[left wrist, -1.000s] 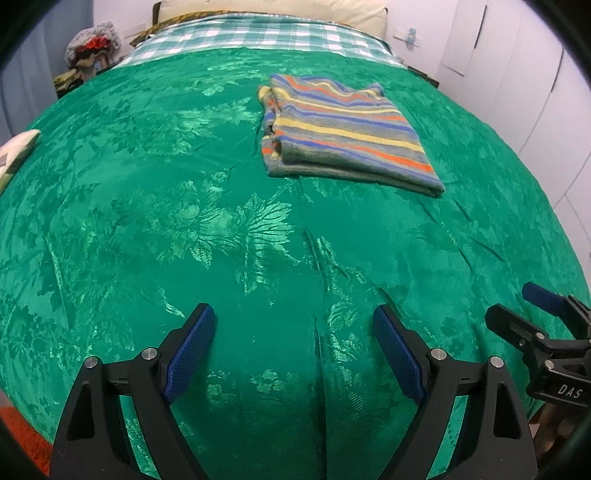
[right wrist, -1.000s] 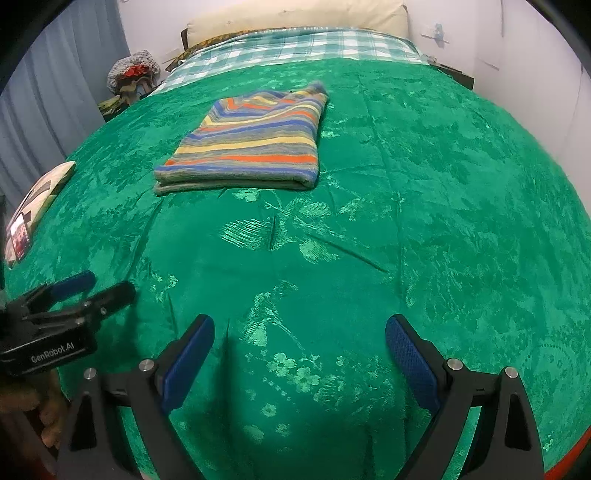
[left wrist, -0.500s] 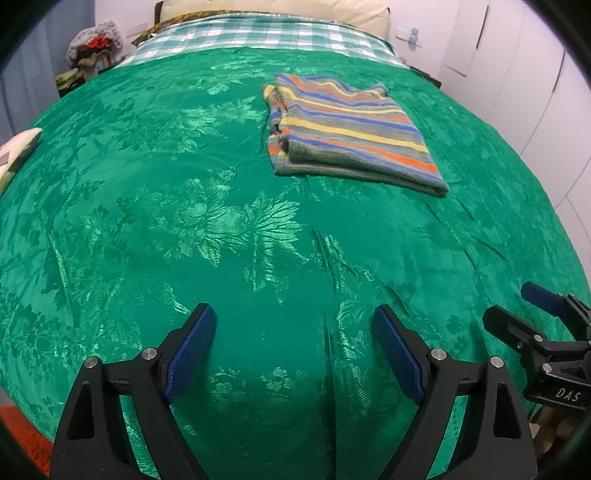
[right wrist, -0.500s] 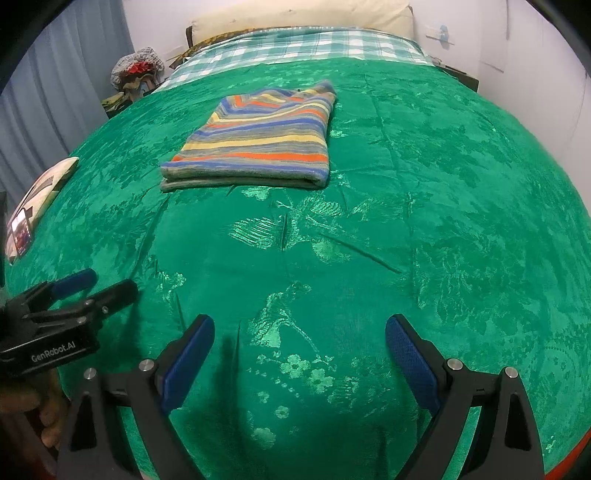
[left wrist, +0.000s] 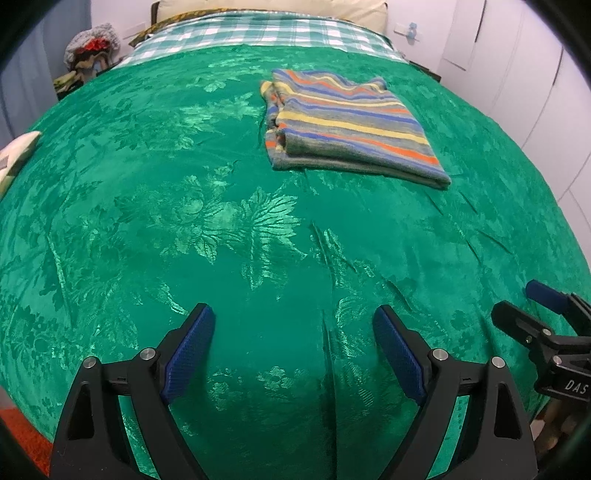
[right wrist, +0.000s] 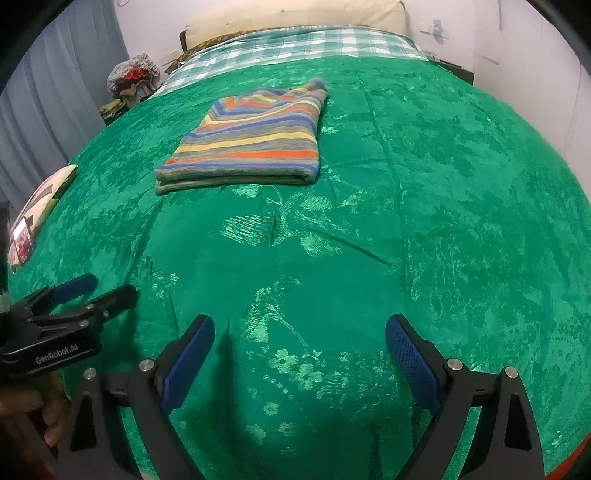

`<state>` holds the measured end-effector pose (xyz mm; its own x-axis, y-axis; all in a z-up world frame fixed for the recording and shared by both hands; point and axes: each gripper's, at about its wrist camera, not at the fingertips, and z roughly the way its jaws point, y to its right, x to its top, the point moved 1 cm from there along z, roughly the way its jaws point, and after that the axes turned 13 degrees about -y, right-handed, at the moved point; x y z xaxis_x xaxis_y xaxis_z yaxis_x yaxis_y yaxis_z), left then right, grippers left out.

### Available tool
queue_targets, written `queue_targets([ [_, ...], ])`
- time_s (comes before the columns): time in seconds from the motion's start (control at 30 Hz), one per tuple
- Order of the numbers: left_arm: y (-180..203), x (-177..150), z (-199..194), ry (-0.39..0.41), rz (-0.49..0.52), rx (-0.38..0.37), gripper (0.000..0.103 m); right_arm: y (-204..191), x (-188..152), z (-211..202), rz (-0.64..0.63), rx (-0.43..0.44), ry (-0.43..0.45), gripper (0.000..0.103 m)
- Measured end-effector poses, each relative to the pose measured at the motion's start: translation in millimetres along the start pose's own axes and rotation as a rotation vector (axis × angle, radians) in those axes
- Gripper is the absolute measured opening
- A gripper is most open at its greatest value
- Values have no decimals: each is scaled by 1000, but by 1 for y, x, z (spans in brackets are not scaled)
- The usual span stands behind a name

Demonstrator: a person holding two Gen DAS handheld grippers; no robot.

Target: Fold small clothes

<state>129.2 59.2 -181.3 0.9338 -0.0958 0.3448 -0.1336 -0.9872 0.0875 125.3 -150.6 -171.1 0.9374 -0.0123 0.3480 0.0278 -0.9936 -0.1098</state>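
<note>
A striped garment point(left wrist: 347, 125) point(right wrist: 251, 140) in grey, blue, yellow and orange lies folded into a flat rectangle on the green bedspread point(left wrist: 184, 221) point(right wrist: 443, 221), far ahead of both grippers. My left gripper point(left wrist: 293, 332) hovers open over bare bedspread near the bed's front, nothing between its blue pads. My right gripper point(right wrist: 299, 343) is likewise open over the cloth with nothing between its pads. Each gripper shows in the other's view: the right gripper point(left wrist: 532, 306) at the right edge, the left gripper point(right wrist: 92, 291) at the left edge, held by a hand point(right wrist: 33, 410).
A checked sheet point(left wrist: 258, 33) and a cream pillow point(right wrist: 295, 16) lie at the bed's head. A pile of clothes point(left wrist: 88, 51) sits by the far left corner. A cushion with a phone point(right wrist: 24, 243) rests on the left edge. White cupboard doors point(left wrist: 535, 74) stand to the right.
Neither gripper has visibly moved; both stay open. The folded garment sits slightly further right and nearer in both views, a small shift of the cameras.
</note>
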Motion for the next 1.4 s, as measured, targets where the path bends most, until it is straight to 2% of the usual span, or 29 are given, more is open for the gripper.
queue_targets([
  [0.07,-5,4,-1,-22,-11,-29,90,4,2,2,1,16,-7,93],
  [0.17,-29,28,-9,-20,-77,-142,90,18,20,-2,18,72,7,93],
  [0.23,-53,57,-15,14,-149,-231,91,29,40,-8,32,99,43,93],
  [0.3,-70,92,-12,13,-188,-305,91,40,73,-12,37,130,88,93],
  [0.4,-78,155,10,-24,-170,-373,91,47,131,-7,15,225,122,93],
  [0.47,-72,187,30,-70,-128,-361,91,48,169,10,1,287,110,93],
  [0.53,-63,214,57,-128,-101,-312,91,45,203,36,-10,326,66,93],
  [0.6,-55,232,79,-166,-93,-274,91,43,231,66,4,368,8,88],
  [0.7,-44,241,86,-145,-87,-249,90,34,254,103,20,407,-76,78],
  [0.73,-40,244,88,-142,-85,-251,79,29,259,113,12,410,-91,72],
  [0.77,-37,246,90,-142,-84,-262,65,23,262,118,-6,396,-93,58],
  [0.8,-35,248,92,-150,-81,-285,24,17,264,120,-28,365,-92,48],
  [0.83,-32,250,95,-164,-86,-293,19,12,263,120,-49,326,-89,32],
  [0.87,-32,252,93,-156,-90,-276,17,8,264,117,-66,306,-79,27],
  [0.97,-21,256,69,-86,-41,-248,14,-4,264,91,-132,251,-3,23],
  [1.07,-10,257,36,-18,7,-249,14,-15,263,52,-194,234,91,23],
  [1.2,-6,259,1,61,42,-245,15,-15,266,23,-213,244,146,23],
  [1.23,-5,261,1,67,39,-234,21,-12,268,25,-202,248,138,24],
  [1.27,-8,264,5,58,28,-215,27,-8,271,30,-189,247,121,32],
  [1.3,-9,263,15,34,13,-158,48,-3,271,38,-173,224,84,41],
  [1.33,-12,264,22,16,2,-108,65,3,269,45,-157,176,55,70],
  [1.37,-15,258,27,3,-10,-57,67,9,265,49,-137,122,46,88],
  [1.4,-19,245,28,2,-12,-28,67,16,256,44,-125,92,56,88],
])
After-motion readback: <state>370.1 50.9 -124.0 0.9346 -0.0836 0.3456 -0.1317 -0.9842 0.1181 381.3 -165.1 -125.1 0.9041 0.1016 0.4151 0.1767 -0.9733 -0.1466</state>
